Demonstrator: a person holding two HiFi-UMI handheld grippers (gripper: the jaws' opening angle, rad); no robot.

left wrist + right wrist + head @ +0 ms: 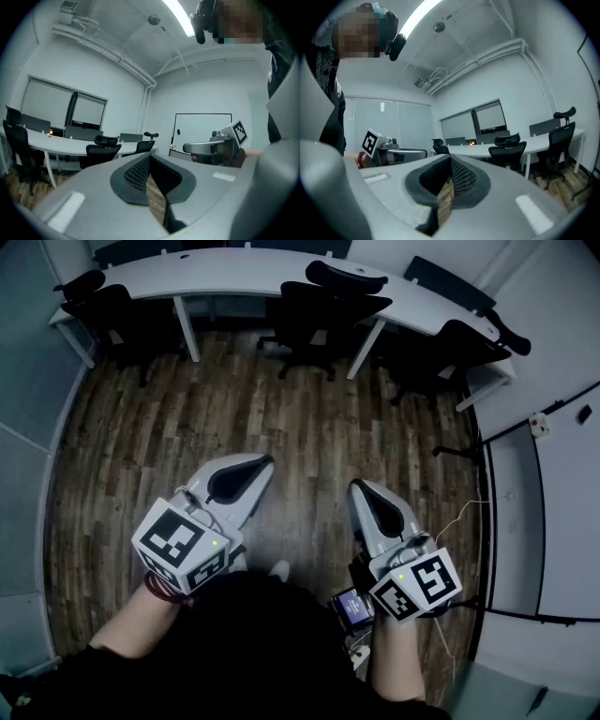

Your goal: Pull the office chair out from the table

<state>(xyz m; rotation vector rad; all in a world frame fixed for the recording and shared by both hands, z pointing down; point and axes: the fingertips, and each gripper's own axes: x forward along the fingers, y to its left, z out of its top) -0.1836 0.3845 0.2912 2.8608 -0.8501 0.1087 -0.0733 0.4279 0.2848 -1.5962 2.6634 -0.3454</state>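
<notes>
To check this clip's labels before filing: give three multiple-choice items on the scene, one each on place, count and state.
1. Where do the chairs stand? A) tucked at the white table B) stacked in a corner C) at the person's knees
2. How many black chairs are there? A) one B) three C) six
3. How are the left claw and right claw? A) both shut, empty B) both wide open C) left shut on a chair
Key: 1 A, they line the far table; 2 B, the head view shows three; 3 A, each claw's own view shows its tips together with nothing between.
</notes>
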